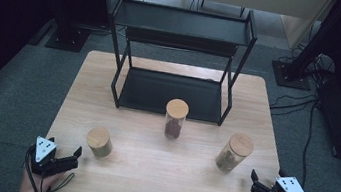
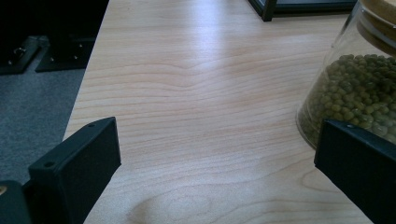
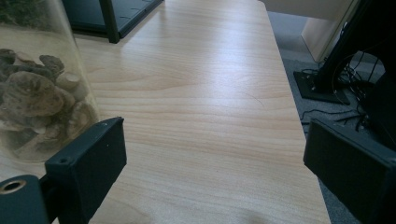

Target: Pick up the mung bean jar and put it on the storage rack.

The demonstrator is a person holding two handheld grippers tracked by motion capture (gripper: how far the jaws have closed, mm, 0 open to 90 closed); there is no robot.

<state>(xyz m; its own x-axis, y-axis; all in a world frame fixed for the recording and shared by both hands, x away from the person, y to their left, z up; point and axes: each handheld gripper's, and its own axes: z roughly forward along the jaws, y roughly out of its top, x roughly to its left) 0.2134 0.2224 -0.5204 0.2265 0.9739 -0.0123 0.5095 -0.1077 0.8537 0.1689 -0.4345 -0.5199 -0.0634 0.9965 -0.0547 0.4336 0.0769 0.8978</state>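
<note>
Three glass jars with wooden lids stand on the wooden table (image 1: 157, 175). The short jar of green beans (image 1: 99, 141) is front left, and its glass fills the right edge of the left gripper view (image 2: 359, 88). A tall jar (image 1: 175, 118) stands in the middle. The jar of dried mushrooms (image 1: 234, 152) is front right and sits at the left of the right gripper view (image 3: 37, 93). My left gripper (image 1: 64, 154) (image 2: 217, 140) rests at the front left corner, open, nothing between its jaws. My right gripper (image 1: 268, 179) (image 3: 212, 140) is at the front right corner, open and empty.
A black two-tier metal rack (image 1: 179, 57) stands at the back of the table, its lower shelf (image 1: 159, 92) just behind the middle jar. Cables and a stand base (image 1: 292, 75) lie on the grey carpet to the right. Bare wood lies between the jars.
</note>
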